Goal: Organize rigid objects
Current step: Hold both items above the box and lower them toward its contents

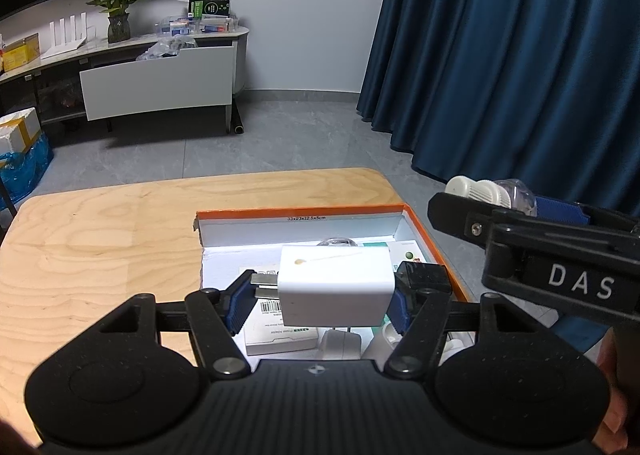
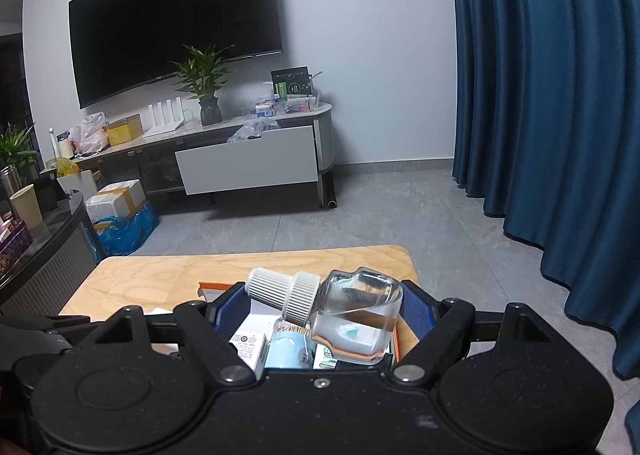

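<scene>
**Both grippers loaded above the open box**

While the white charger block (image 1: 335,282) was clamped between the blue pads of the left gripper (image 1: 320,295), it hung over the near half of the orange-rimmed cardboard box (image 1: 420,215). Its metal prongs pointed toward the left pad, and a small yellowish mark showed on its upper face. The jaws were closed on the block from both sides, with pad contact visible at each end.

The right gripper (image 2: 324,319) held a clear glass bottle (image 2: 356,319) with a ribbed white cap (image 2: 280,291). The bottle lay tilted, cap toward the left finger and up, glass body against the right pad; clear liquid sat in its lower part. In the left wrist view this gripper appeared at the right, above the box's right edge, bottle and cap showing past its black frame.

Inside the box lay a white carton with a barcode label (image 1: 276,329), a light blue round item (image 2: 286,351), a small white carton with printed symbols (image 2: 250,349) and further white pieces, partly hidden by the grippers. A clear rounded object at the far wall of the box could not be identified.

The box stood on a light wooden table (image 1: 100,255), toward its right edge and far right corner; the left half of the table was bare wood. Beyond lay grey floor tiles, a blue curtain (image 1: 520,75) to the right, and a low cabinet (image 2: 248,167) along the far wall bearing a potted plant (image 2: 206,91) and assorted boxes, under a dark wall screen (image 2: 172,23).
</scene>
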